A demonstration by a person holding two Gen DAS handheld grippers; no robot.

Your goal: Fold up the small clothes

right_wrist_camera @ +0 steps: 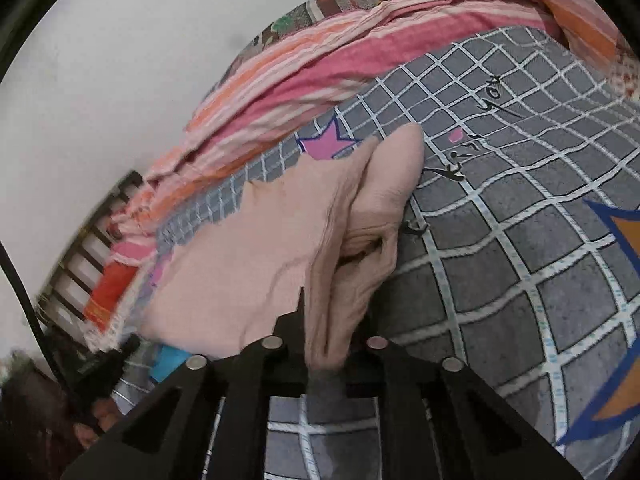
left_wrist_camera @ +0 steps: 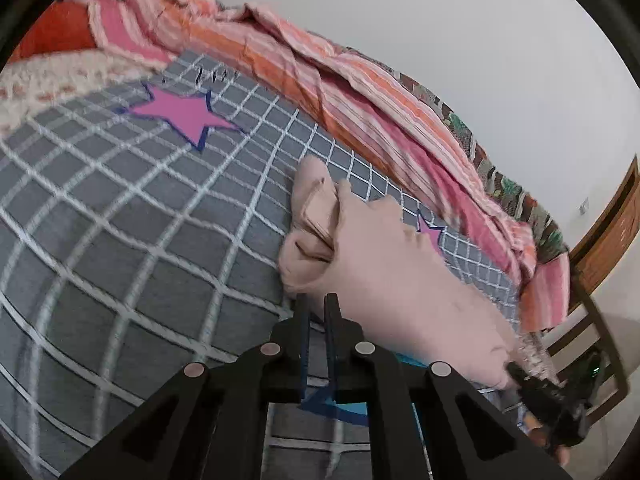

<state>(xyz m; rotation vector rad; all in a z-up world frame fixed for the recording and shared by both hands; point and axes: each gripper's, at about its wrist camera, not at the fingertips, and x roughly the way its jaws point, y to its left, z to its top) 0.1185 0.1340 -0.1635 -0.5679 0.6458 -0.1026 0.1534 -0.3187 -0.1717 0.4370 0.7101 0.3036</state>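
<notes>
A small pale pink garment (left_wrist_camera: 376, 256) lies partly lifted over a grey checked bed sheet (left_wrist_camera: 132, 216). In the left wrist view my left gripper (left_wrist_camera: 318, 304) has its fingers nearly together at the garment's near edge; whether cloth is pinched is hidden. My right gripper (left_wrist_camera: 516, 372) shows at the lower right, holding the garment's other corner. In the right wrist view my right gripper (right_wrist_camera: 324, 320) is shut on a bunched fold of the garment (right_wrist_camera: 256, 256), which hangs between the fingers. The left gripper (right_wrist_camera: 128, 344) shows at the lower left by the garment's far corner.
A striped pink and orange blanket (left_wrist_camera: 360, 92) is heaped along the sheet's far edge by the white wall. Pink stars (left_wrist_camera: 184, 114) are printed on the sheet. A wooden frame (left_wrist_camera: 608, 240) stands at the right, and a slatted headboard (right_wrist_camera: 88, 248) shows in the right wrist view.
</notes>
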